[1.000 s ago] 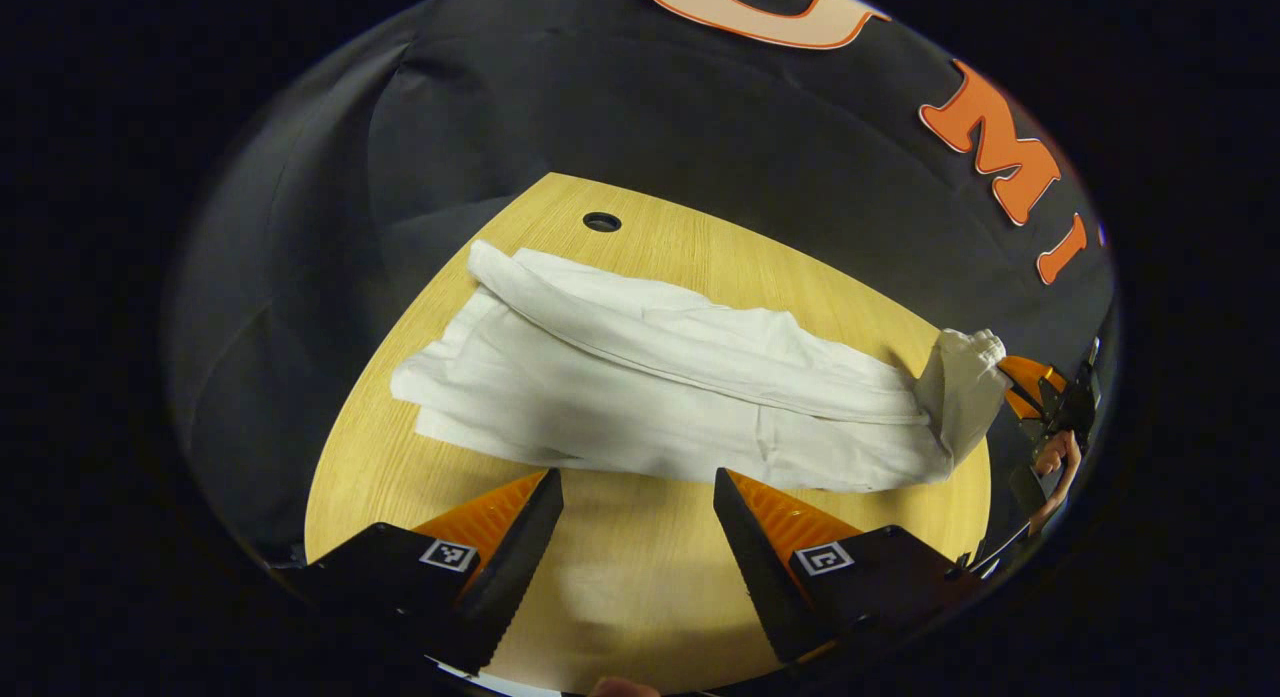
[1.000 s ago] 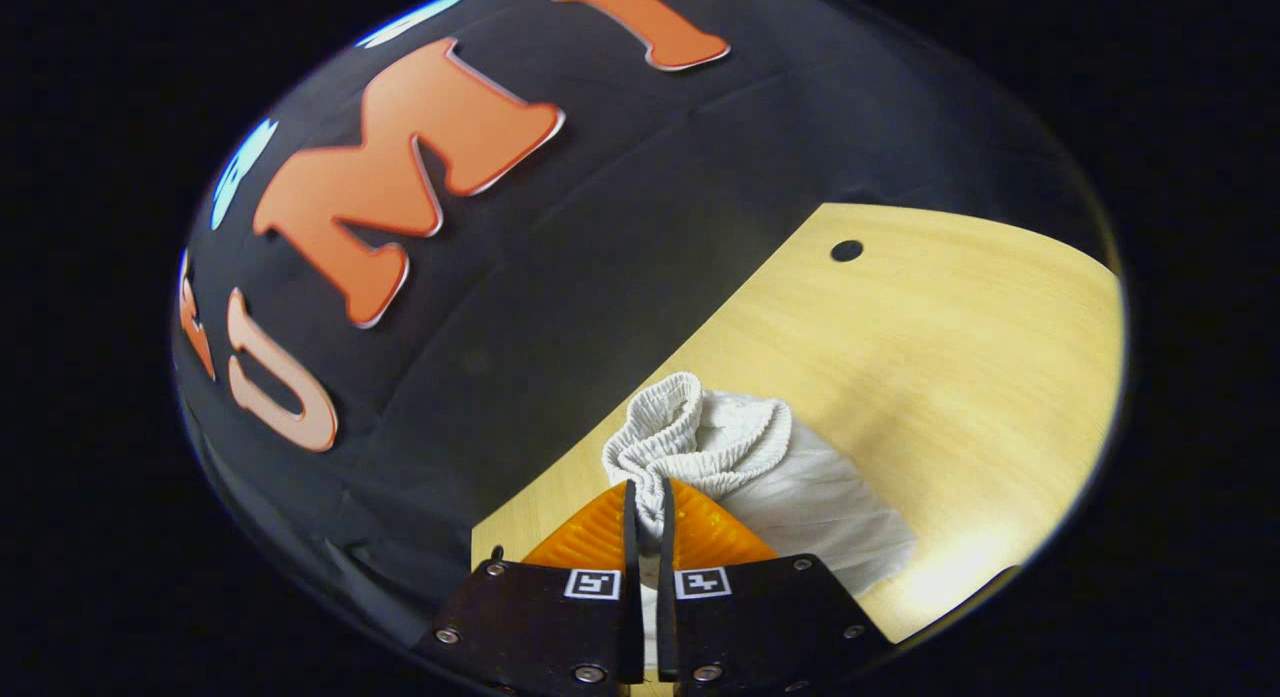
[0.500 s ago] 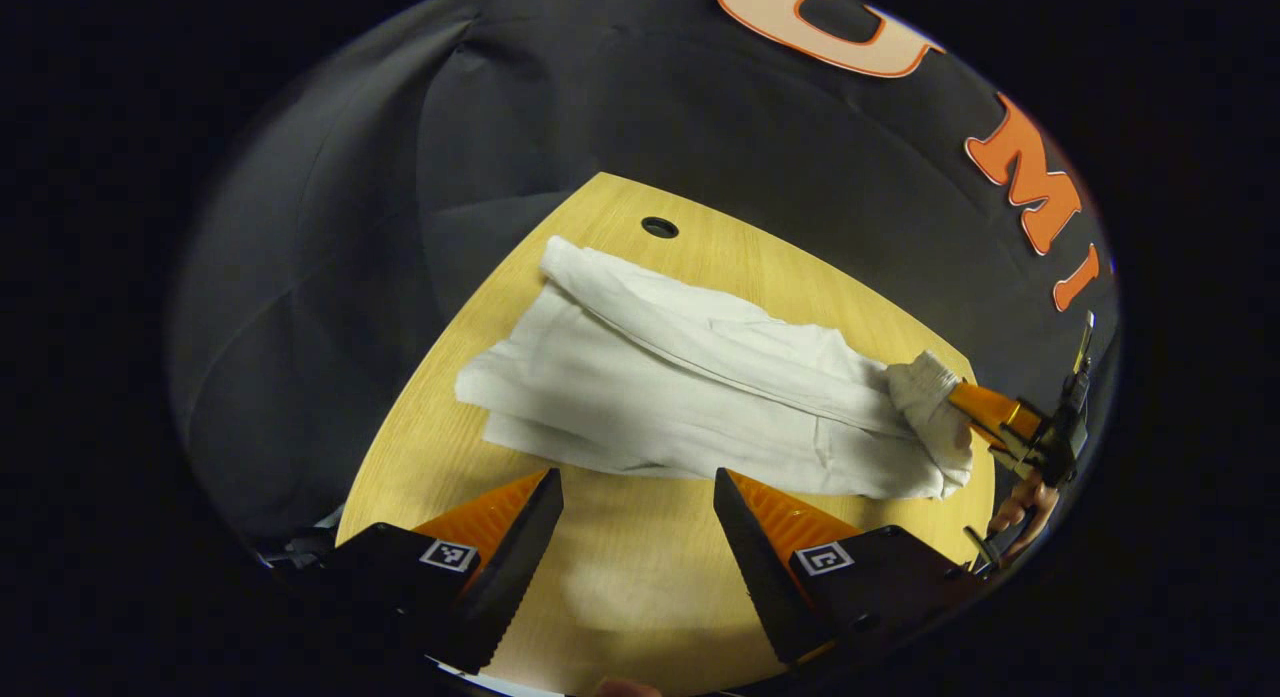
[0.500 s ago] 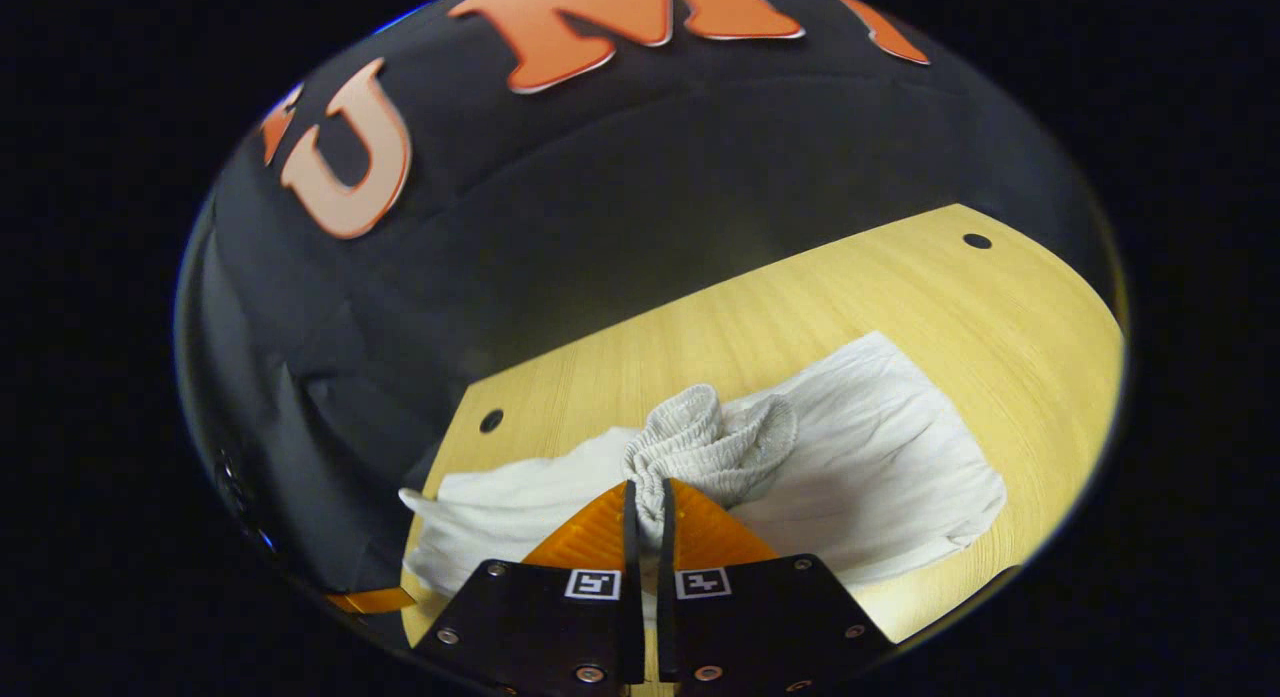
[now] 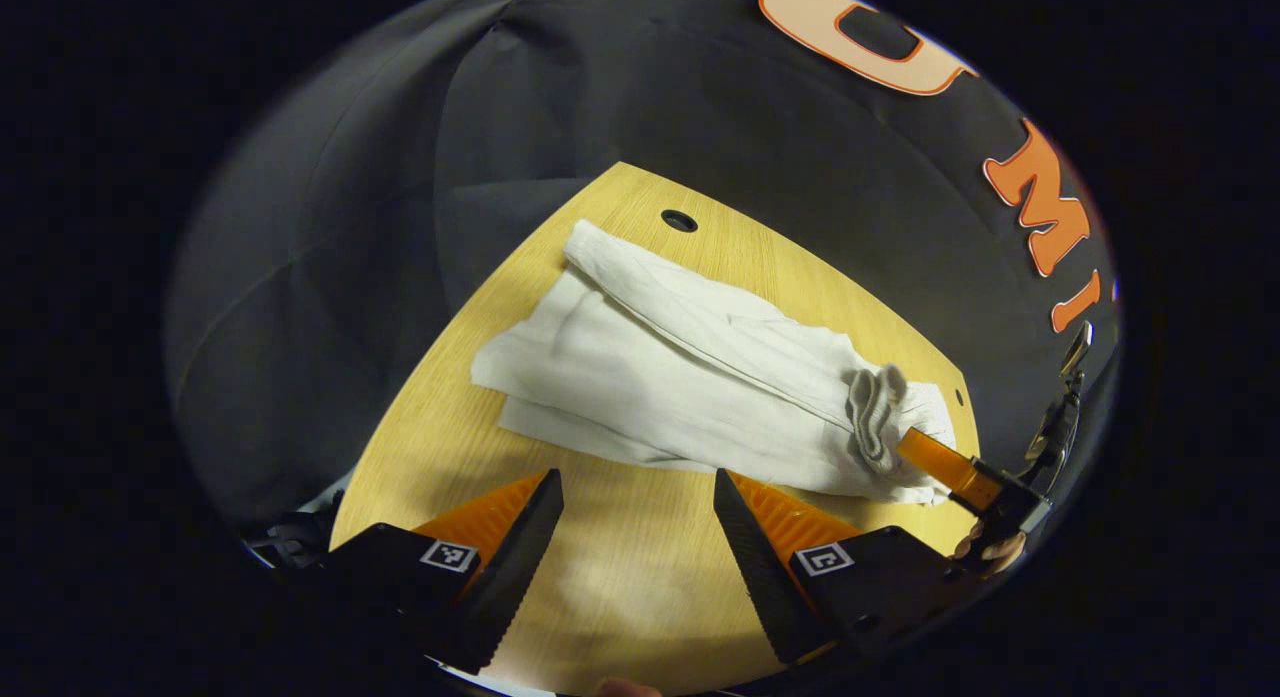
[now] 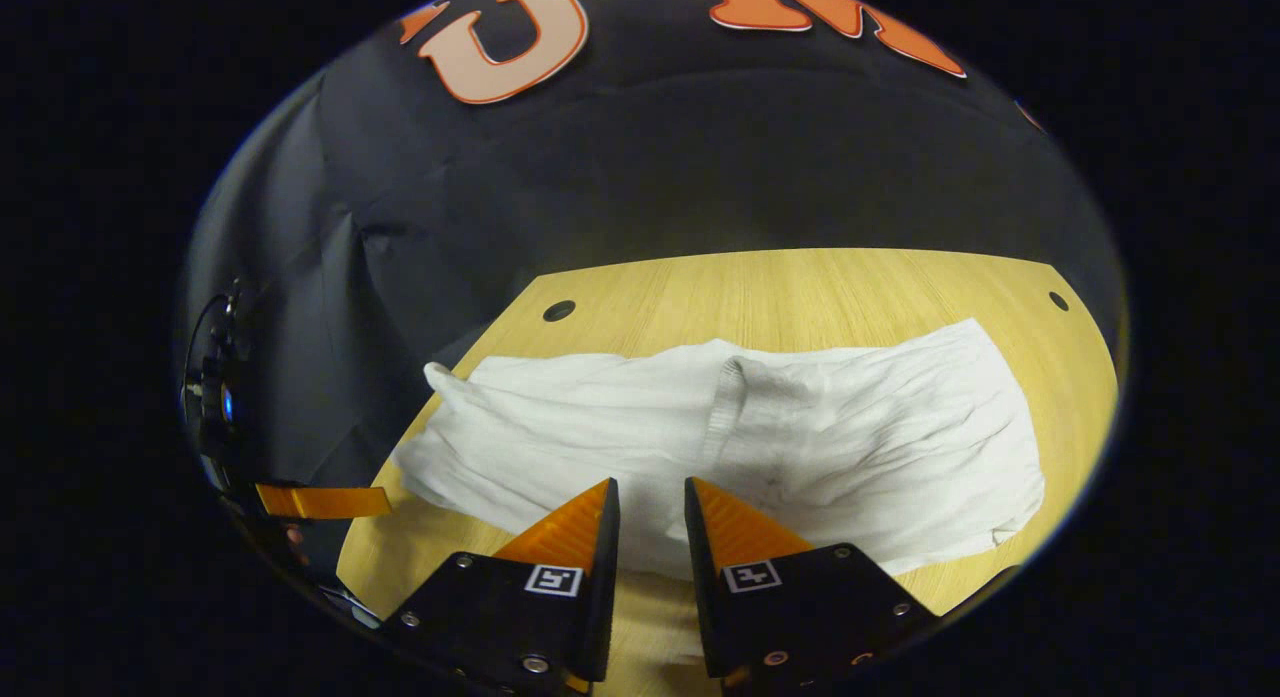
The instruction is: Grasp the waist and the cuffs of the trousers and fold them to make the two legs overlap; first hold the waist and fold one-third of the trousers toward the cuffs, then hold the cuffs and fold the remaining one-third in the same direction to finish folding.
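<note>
From the left gripper view, the left gripper (image 5: pixel 638 522) hangs over bare wood near the table's (image 5: pixel 640 597) front edge, its jaws spread wide with nothing between them. Just past its tips lie the white trousers (image 5: pixel 660 377), folded lengthwise and stretching from about ten o'clock, near a round cable hole (image 5: pixel 679 220), down to about four o'clock. At that four o'clock end the ribbed waist (image 5: pixel 872 417) sits bunched on top of the cloth, folded back over the legs. The right gripper (image 5: pixel 935 457) shows there too, at the waist end of the cloth, with fingertips of a hand (image 5: pixel 985 549) visible under it.

From the right gripper view, the right gripper's jaws are parted a little and hold nothing, with the trousers' near edge in the gap between them; whether the tips touch the fabric I cannot tell. Beyond them the trousers spread across the table from nine o'clock to three o'clock, creased, with a seam (image 6: pixel 722 407) running up the middle. Farther off, a cable hole (image 6: pixel 558 310) sits at eleven o'clock and a smaller hole (image 6: pixel 1058 300) at two o'clock. No containers stand on the table.
</note>
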The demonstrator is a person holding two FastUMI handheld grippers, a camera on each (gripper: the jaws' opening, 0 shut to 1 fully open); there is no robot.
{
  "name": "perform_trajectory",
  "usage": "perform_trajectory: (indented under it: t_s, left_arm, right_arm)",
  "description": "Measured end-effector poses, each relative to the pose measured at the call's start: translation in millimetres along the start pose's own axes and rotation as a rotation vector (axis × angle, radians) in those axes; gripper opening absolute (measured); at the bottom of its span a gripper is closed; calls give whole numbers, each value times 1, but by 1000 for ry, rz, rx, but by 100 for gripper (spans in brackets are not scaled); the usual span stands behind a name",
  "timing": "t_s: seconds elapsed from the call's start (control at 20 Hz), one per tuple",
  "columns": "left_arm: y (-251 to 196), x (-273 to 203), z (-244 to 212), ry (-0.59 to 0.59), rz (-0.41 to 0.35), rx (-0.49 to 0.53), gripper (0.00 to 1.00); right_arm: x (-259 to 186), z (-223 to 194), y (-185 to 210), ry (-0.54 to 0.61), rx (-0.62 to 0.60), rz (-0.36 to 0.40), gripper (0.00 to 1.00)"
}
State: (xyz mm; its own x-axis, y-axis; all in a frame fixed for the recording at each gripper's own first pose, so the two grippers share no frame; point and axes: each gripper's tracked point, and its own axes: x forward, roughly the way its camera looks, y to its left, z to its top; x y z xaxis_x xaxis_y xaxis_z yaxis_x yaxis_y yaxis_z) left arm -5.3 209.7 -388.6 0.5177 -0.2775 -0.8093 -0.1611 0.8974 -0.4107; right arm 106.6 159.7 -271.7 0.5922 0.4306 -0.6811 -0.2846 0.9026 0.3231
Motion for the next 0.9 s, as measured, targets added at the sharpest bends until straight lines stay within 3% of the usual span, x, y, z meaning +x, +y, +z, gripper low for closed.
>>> perform_trajectory:
  t_s: [0.05, 0.1, 0.2, 0.3, 0.4, 0.7, 0.9]
  left_arm:
    - [-1, 2, -1, 2, -13, -17, 99]
    - [-3, 4, -1, 3, -31, -42, 100]
    - [-4, 10, -1, 11, -61, -108, 100]
    - [2, 18, -3, 26, -68, -189, 99]
    - [15, 24, -6, 31, -69, -284, 99]
    - [58, 27, 16, -31, -89, -523, 100]
    - [78, 24, 32, -64, -109, -585, 99]
  right_arm:
    - [-1, -1, 0, 1, 1, 1, 31]
    - [-3, 0, -3, 1, 4, 1, 46]
    - [-5, 6, -14, -17, 2, -14, 52]
    - [-10, 15, -25, -36, 18, -37, 70]
    - [-25, 25, -38, -58, 31, -61, 77]
    - [-63, 43, -97, -109, 78, -163, 87]
    - [-79, 53, -125, -138, 106, -213, 90]
